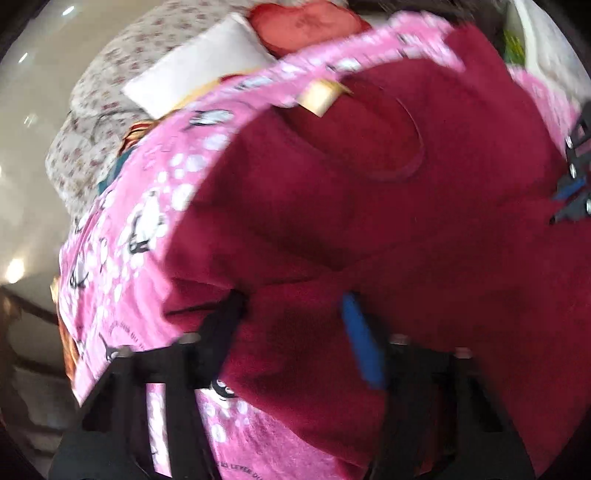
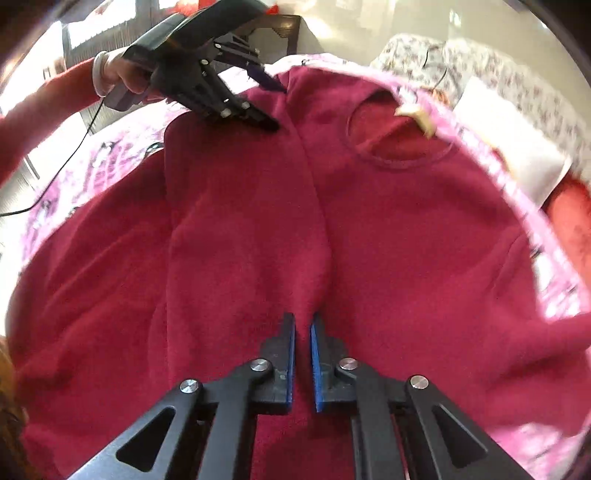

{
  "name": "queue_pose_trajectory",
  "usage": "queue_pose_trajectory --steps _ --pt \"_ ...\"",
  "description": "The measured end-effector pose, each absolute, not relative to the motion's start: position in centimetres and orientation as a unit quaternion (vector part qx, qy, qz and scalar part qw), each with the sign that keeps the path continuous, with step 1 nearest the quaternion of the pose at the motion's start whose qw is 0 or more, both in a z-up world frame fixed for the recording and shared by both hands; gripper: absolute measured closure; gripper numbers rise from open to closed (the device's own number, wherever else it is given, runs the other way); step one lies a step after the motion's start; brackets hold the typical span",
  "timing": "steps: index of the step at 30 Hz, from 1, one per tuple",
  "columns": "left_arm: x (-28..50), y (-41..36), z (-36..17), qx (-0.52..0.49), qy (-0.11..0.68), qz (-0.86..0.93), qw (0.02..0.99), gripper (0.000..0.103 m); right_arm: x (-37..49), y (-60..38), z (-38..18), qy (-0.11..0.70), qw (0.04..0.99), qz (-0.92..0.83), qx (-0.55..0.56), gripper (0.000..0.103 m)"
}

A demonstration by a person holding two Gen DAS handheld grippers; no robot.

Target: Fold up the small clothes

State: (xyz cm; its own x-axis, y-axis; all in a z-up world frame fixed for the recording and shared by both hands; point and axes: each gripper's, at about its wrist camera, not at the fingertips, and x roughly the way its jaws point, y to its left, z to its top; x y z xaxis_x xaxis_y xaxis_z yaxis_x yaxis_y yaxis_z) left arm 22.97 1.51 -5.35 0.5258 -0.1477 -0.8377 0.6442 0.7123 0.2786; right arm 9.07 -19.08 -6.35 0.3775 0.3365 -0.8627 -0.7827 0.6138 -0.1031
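A dark red fleece sweater [image 2: 388, 236] lies spread on a pink printed blanket [image 2: 509, 192], collar and tan label [image 2: 415, 114] at the far side. One side is folded over the middle, with the fold edge running down the centre. My right gripper [image 2: 303, 332] is nearly shut on that fold edge at the near end. My left gripper [image 2: 277, 107] holds the far end of the fold by the shoulder. In the left wrist view the sweater [image 1: 369, 221] fills the frame, and the left gripper [image 1: 291, 310] has red cloth bunched between its fingers.
The blanket [image 1: 122, 229] covers a bed. A white pillow [image 1: 195, 62], a red heart cushion [image 1: 306, 26] and a floral quilt [image 1: 96, 122] lie beyond the collar. A black cable [image 2: 55, 173] trails over the blanket at left. Glossy floor [image 1: 29, 147] lies beside the bed.
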Motion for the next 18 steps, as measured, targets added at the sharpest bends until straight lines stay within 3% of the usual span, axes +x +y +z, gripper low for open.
queue_pose_trajectory --steps 2,9,12,17,18 --pt "23.4 2.4 -4.2 0.257 0.424 -0.239 0.835 0.083 9.3 -19.1 -4.4 0.402 0.806 0.334 -0.277 0.097" --pt "22.8 3.0 -2.1 0.221 0.393 -0.237 0.861 0.088 13.0 -21.7 2.0 0.333 0.876 0.240 -0.252 0.097" --pt "22.8 3.2 -1.1 0.197 0.373 -0.226 0.878 0.089 15.4 -22.0 1.5 0.335 0.888 0.182 -0.256 0.097" --pt "24.4 3.7 -1.3 0.169 0.372 -0.176 0.895 0.089 19.6 -21.5 -3.1 0.411 0.867 0.162 -0.231 0.096" --pt "24.2 3.9 -1.2 0.165 0.371 -0.175 0.897 0.089 19.6 -21.2 -3.3 0.407 0.868 0.151 -0.241 0.089"
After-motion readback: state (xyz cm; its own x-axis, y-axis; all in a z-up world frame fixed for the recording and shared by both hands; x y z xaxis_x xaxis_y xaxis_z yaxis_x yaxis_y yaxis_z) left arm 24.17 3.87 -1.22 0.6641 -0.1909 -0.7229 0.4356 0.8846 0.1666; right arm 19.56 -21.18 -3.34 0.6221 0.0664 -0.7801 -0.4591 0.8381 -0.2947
